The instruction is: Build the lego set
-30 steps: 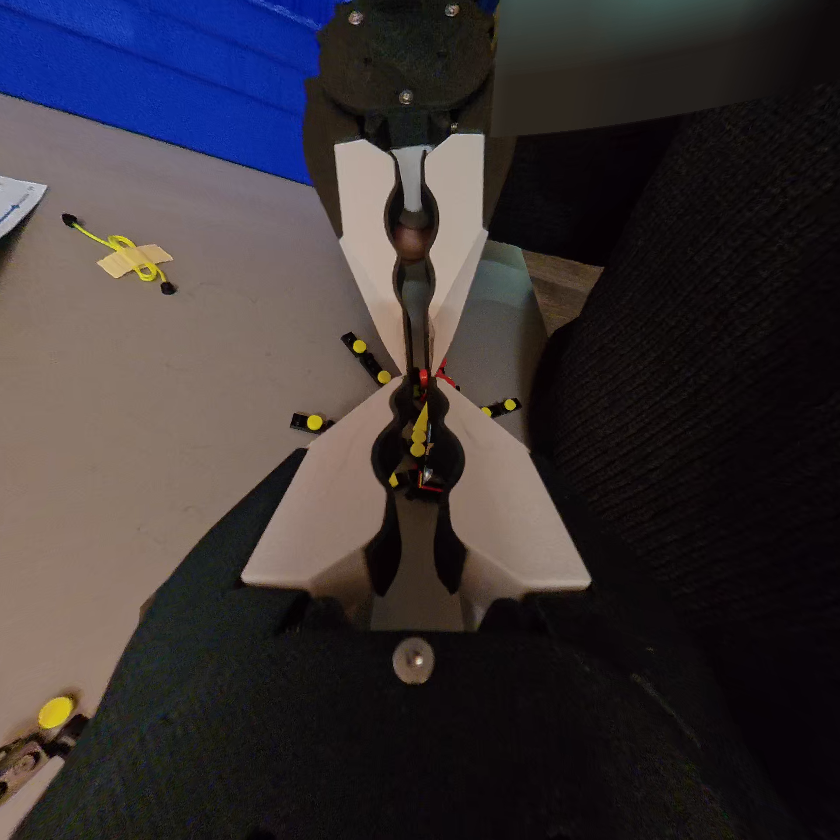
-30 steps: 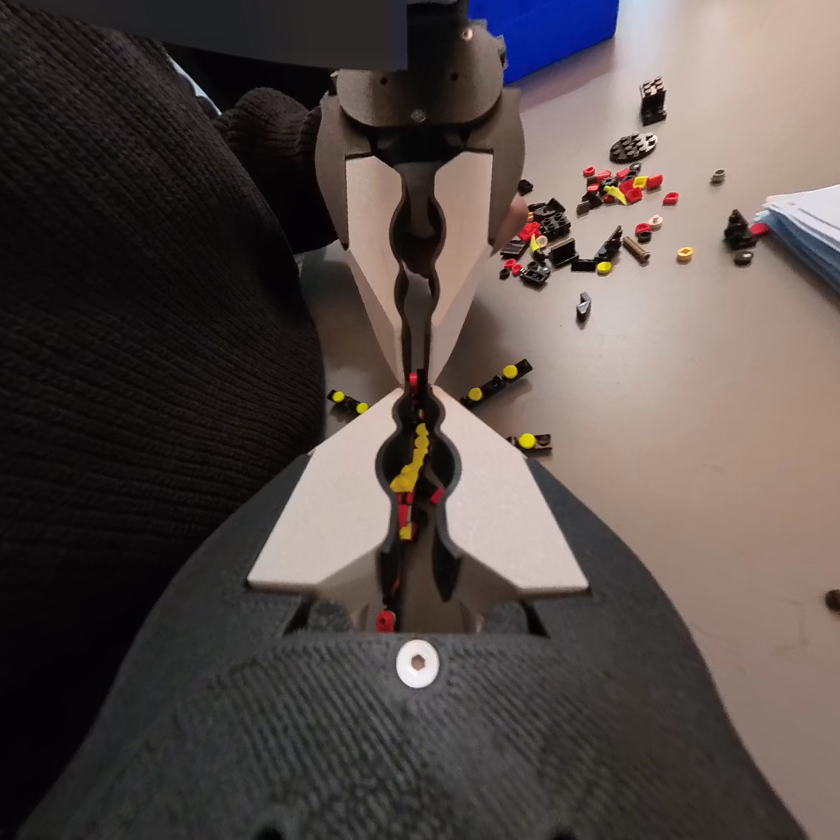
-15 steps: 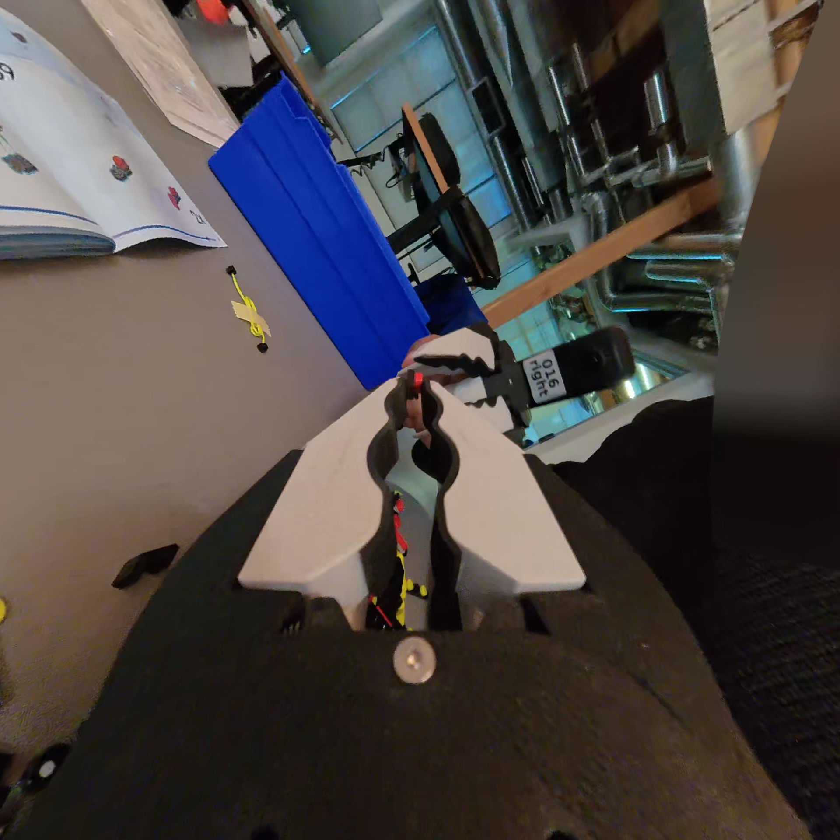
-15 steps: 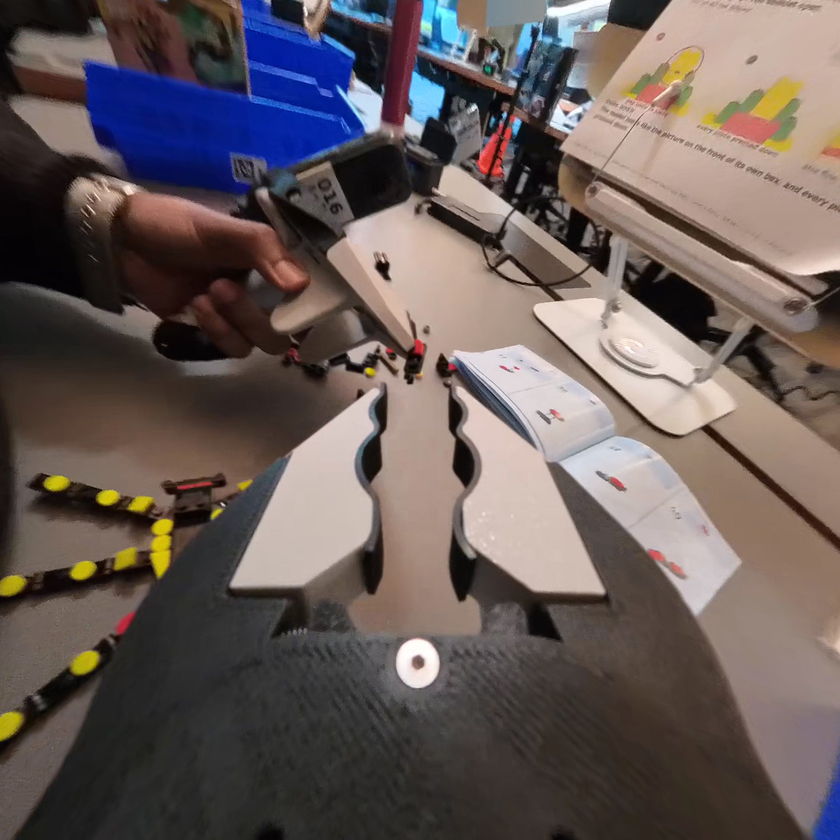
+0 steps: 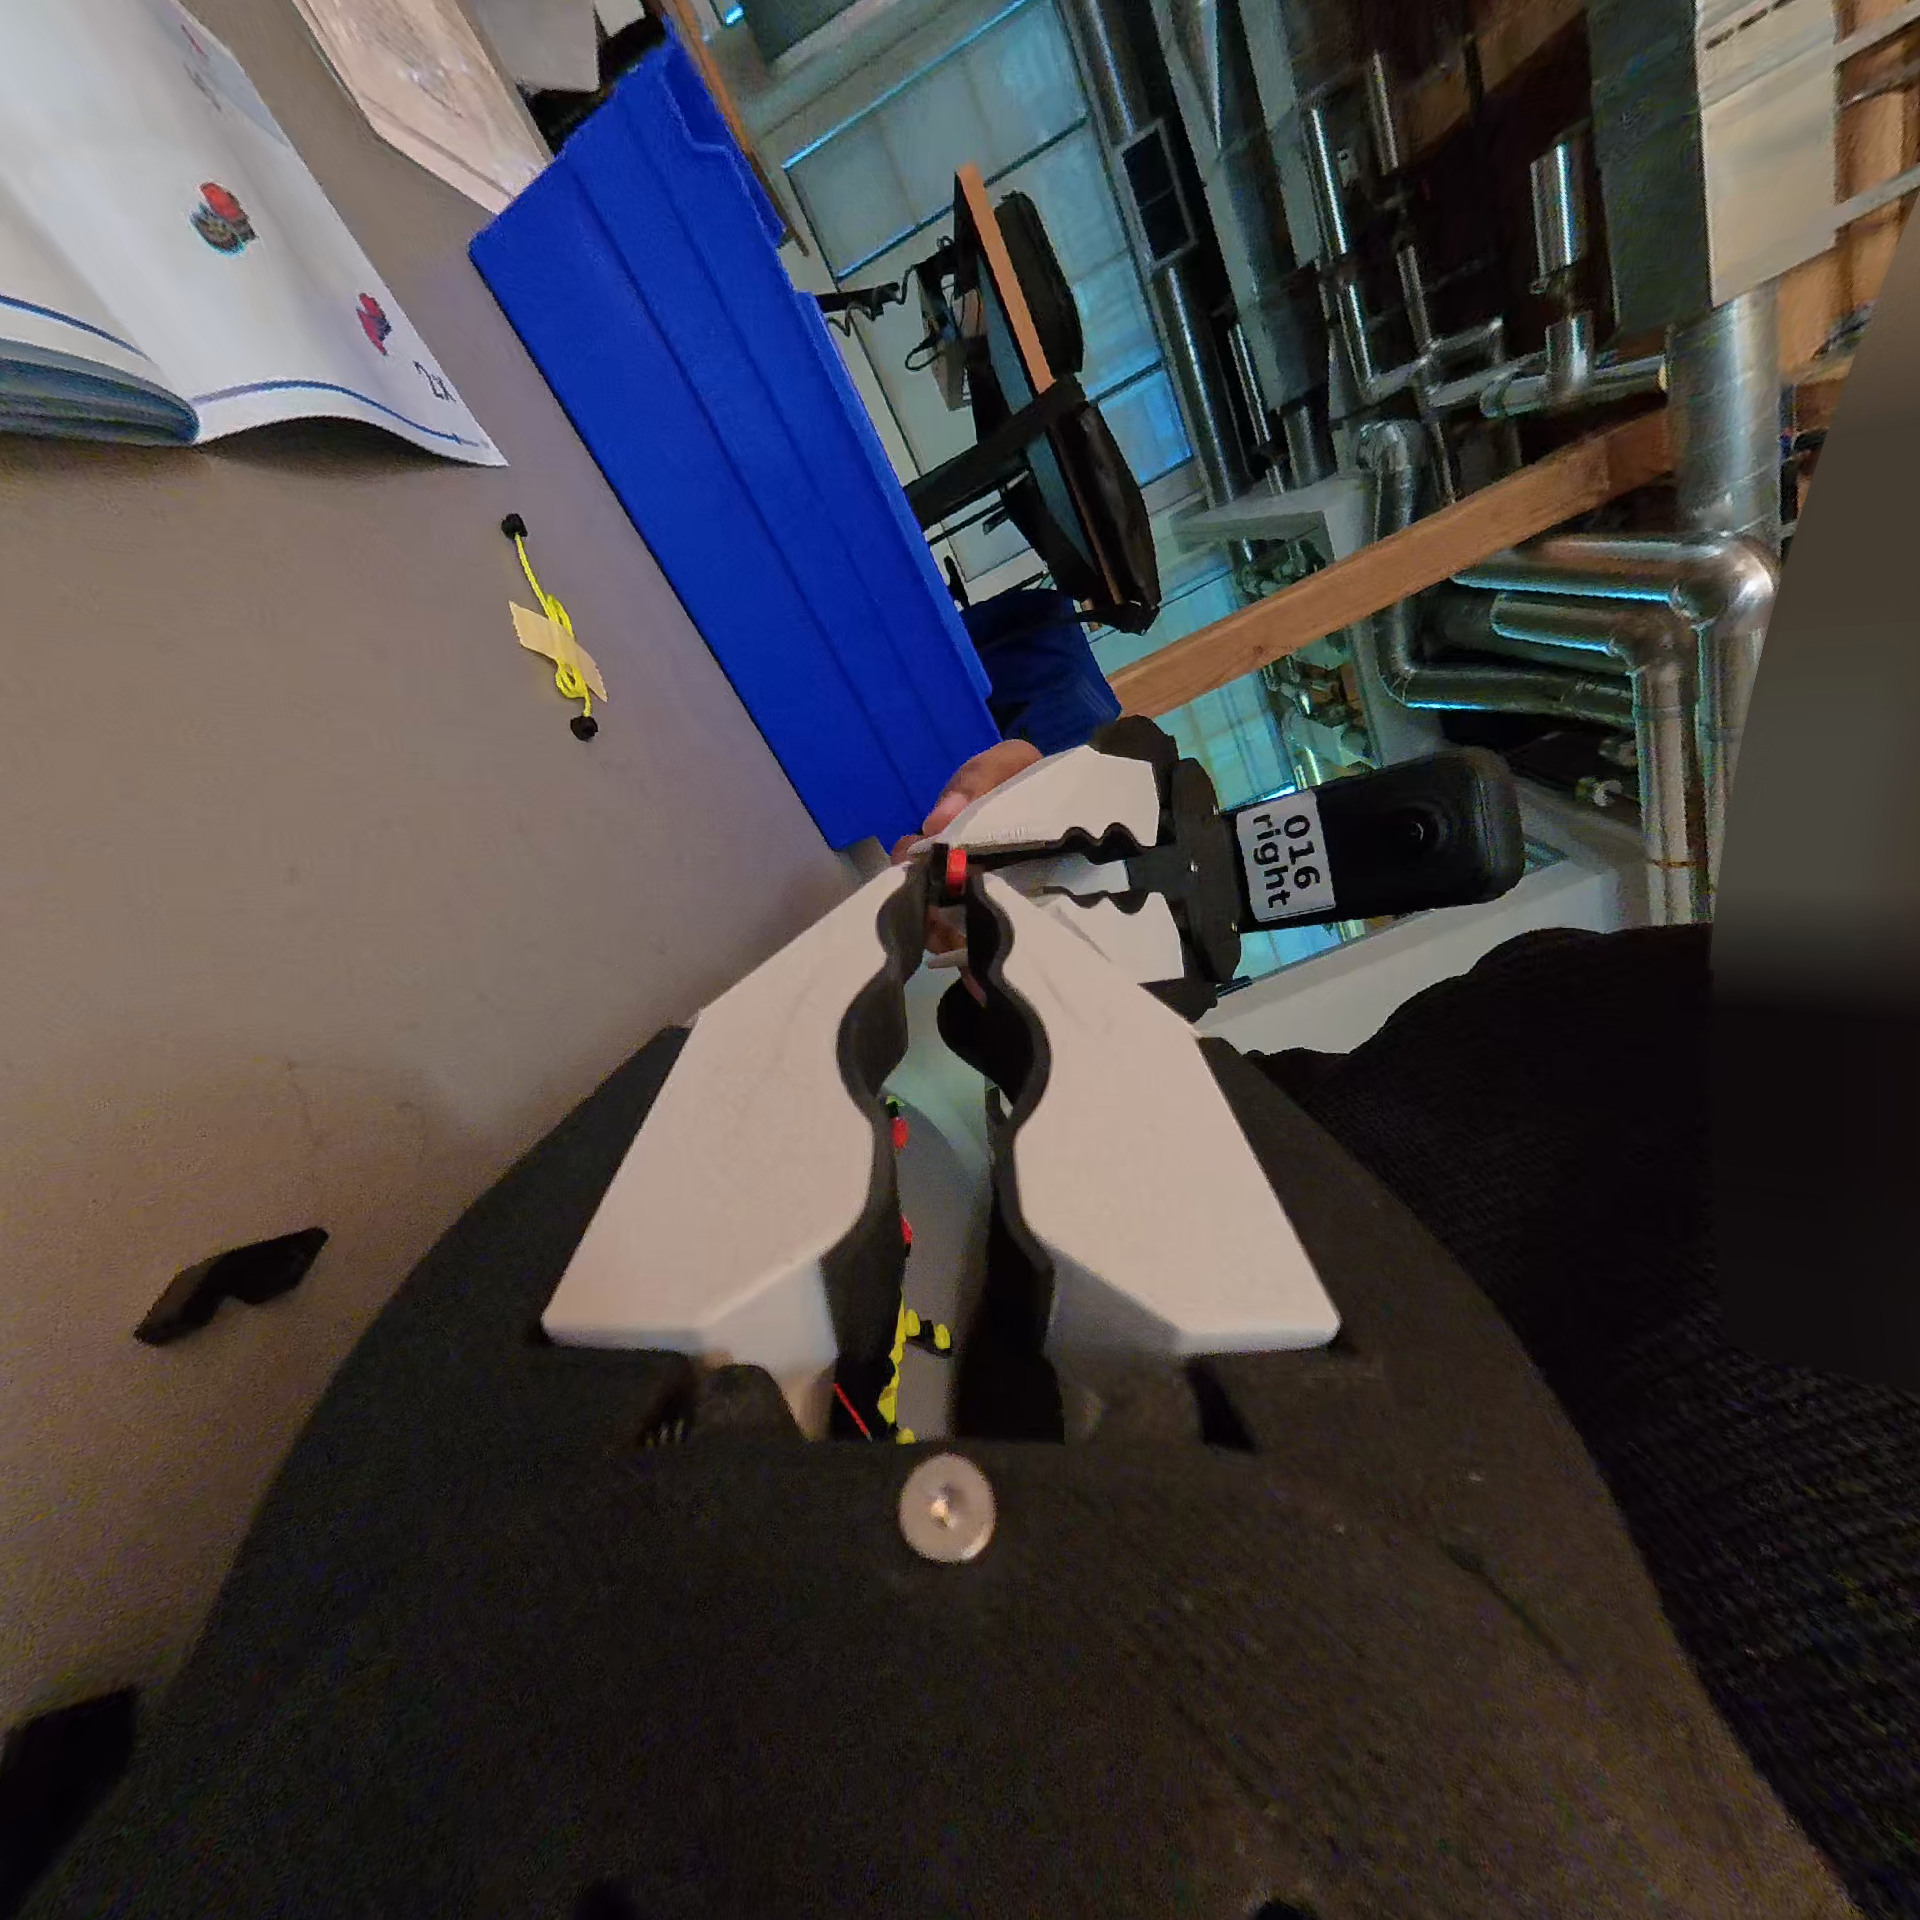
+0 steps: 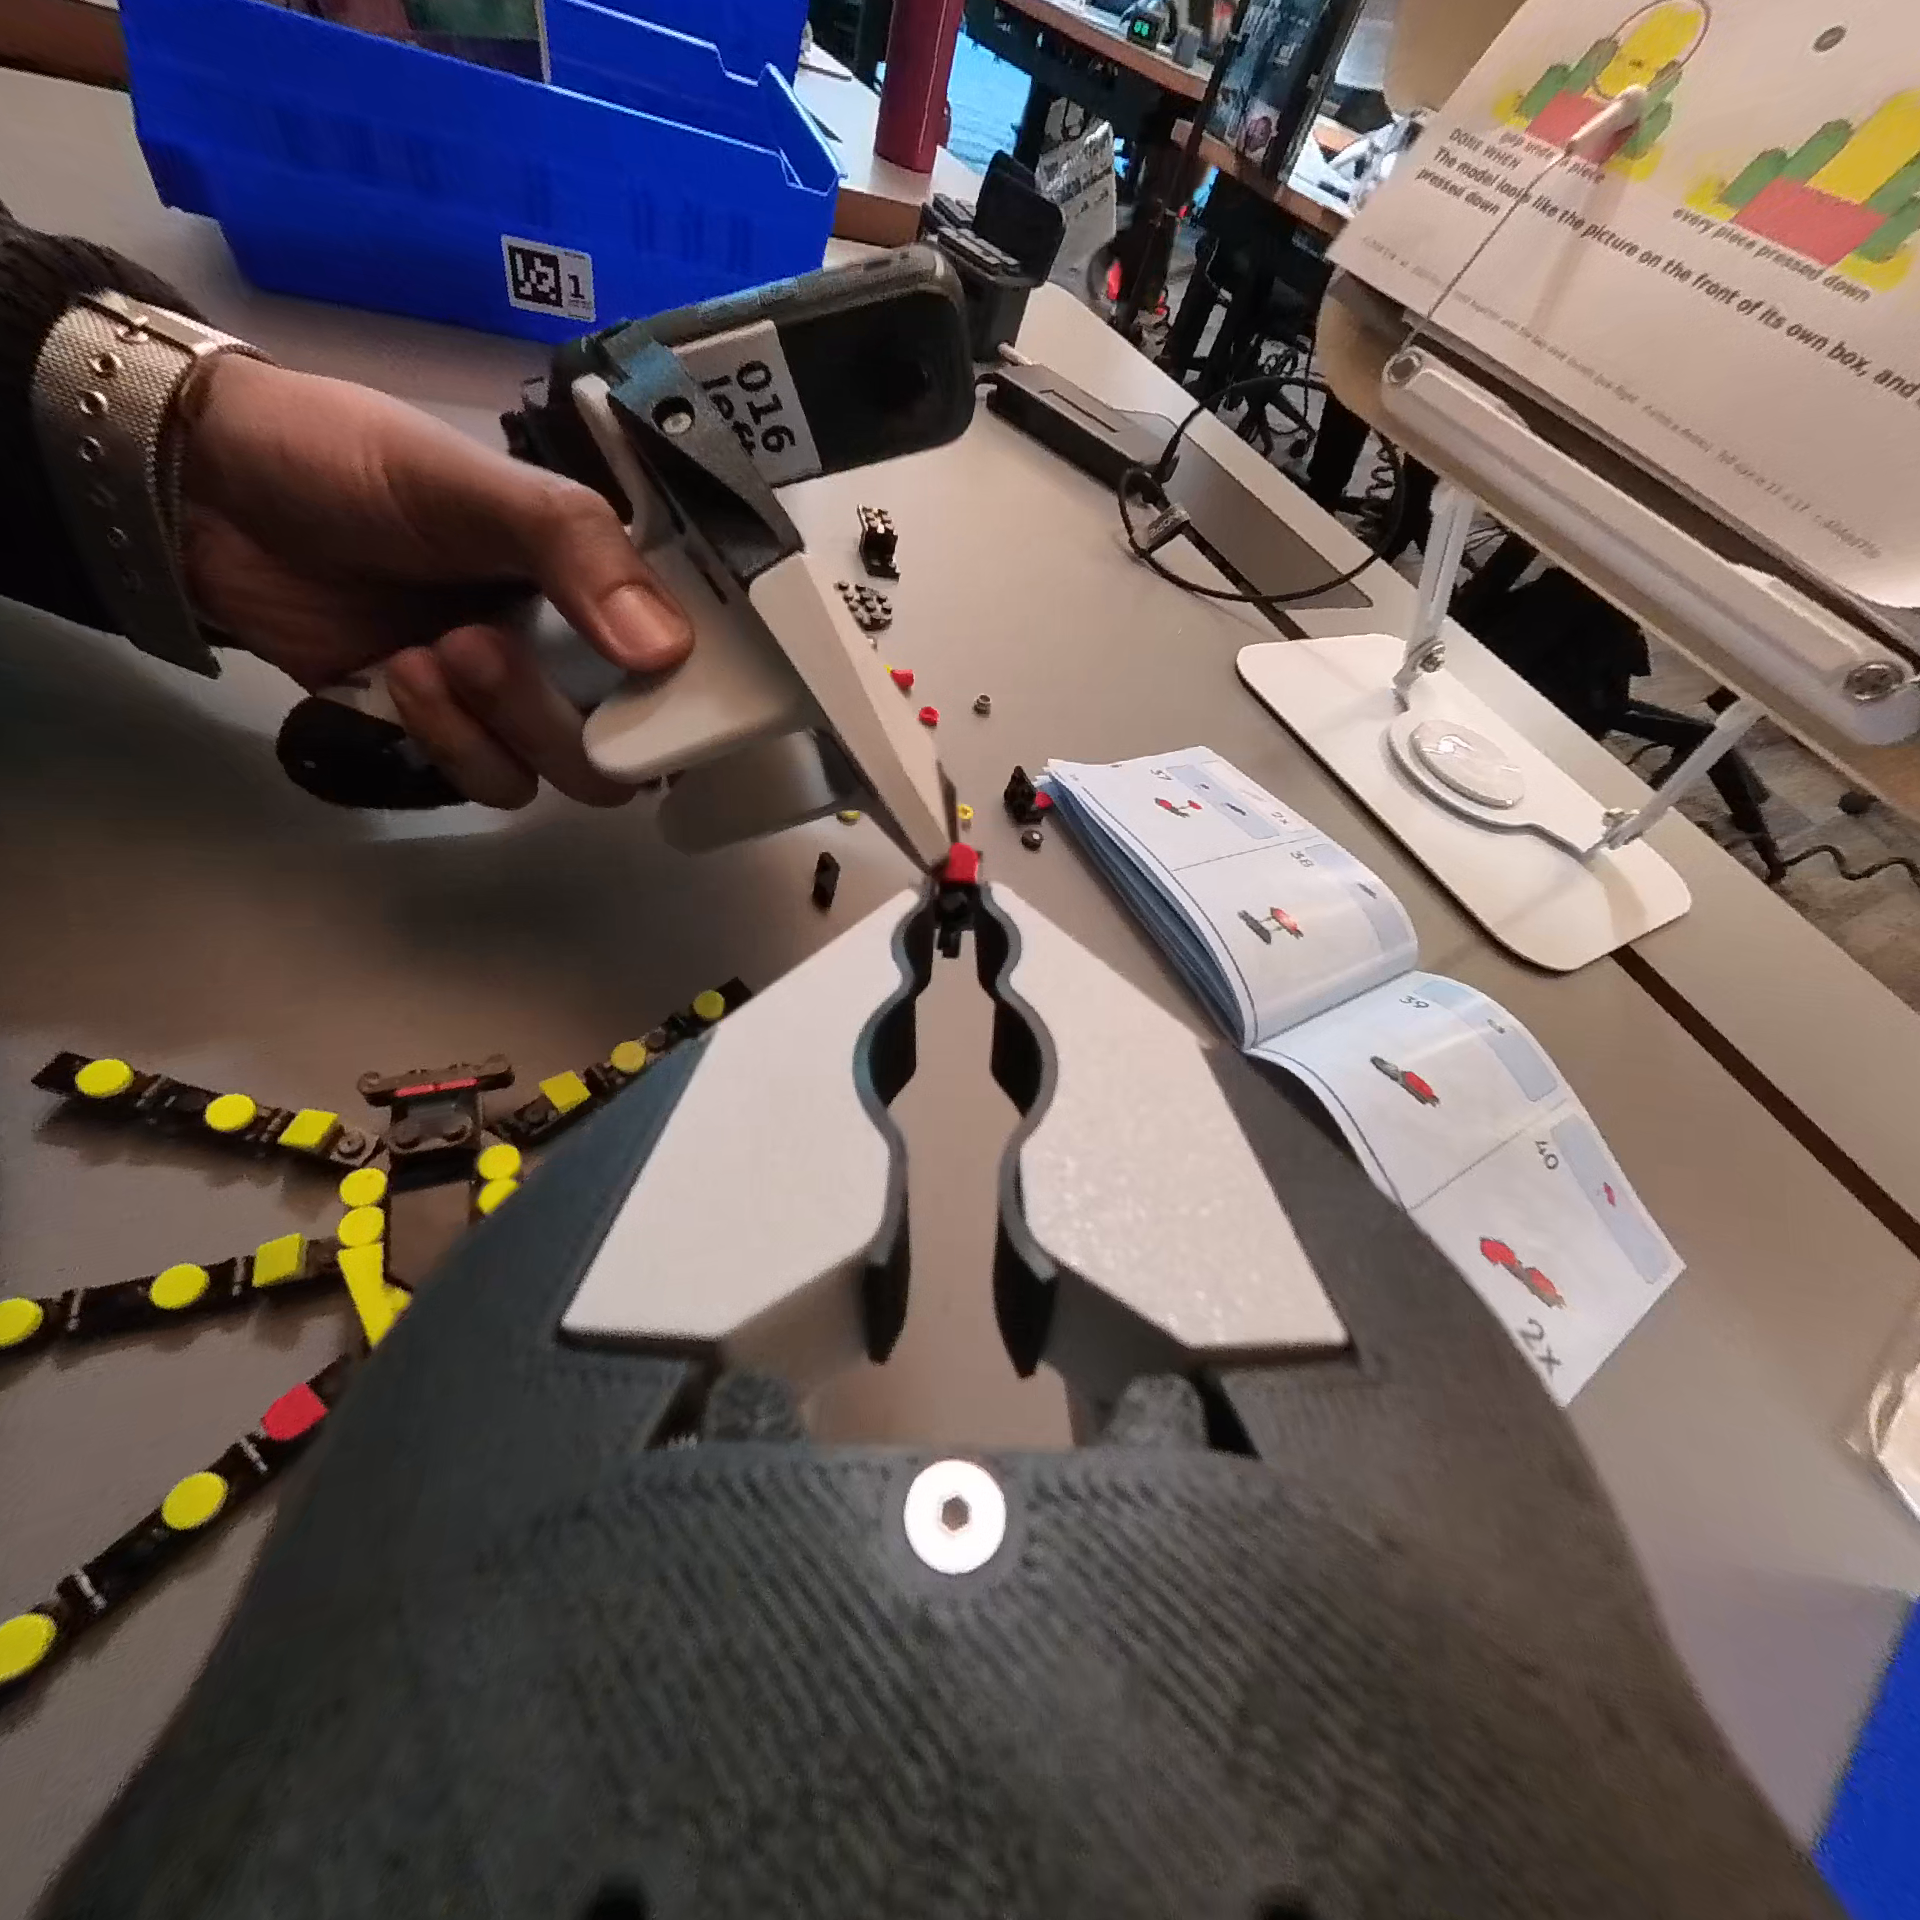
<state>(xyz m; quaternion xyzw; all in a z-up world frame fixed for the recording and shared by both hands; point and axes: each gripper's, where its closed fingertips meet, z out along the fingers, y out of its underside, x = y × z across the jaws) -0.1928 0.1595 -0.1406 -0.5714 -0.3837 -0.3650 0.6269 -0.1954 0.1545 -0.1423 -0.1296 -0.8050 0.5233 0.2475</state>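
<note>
A small red and black lego piece (image 6: 958,873) is held in the air where both grippers meet tip to tip. My right gripper (image 6: 954,920) is shut on its black lower part. My left gripper (image 6: 935,844), held by a hand, comes in from the upper left and is shut on the red part. In the left wrist view my left gripper (image 5: 940,896) pinches the red piece (image 5: 954,868), with the right gripper (image 5: 997,850) just beyond. A spider-like black model with yellow-studded legs (image 6: 395,1143) lies on the table at the left.
An open instruction booklet (image 6: 1299,987) lies to the right, with a white stand (image 6: 1455,810) holding a sheet behind it. Blue bins (image 6: 468,177) stand at the back. Loose small pieces (image 6: 873,603) lie beyond the grippers. A taped yellow string (image 5: 556,634) and a black piece (image 5: 229,1278) lie on the table. Both grippers' tips are close together, under 4 cm apart.
Both grippers lifted off the model on the table. The left one kept the small red and black piece. The right gripper, open half a second ago, has closed on it.
</note>
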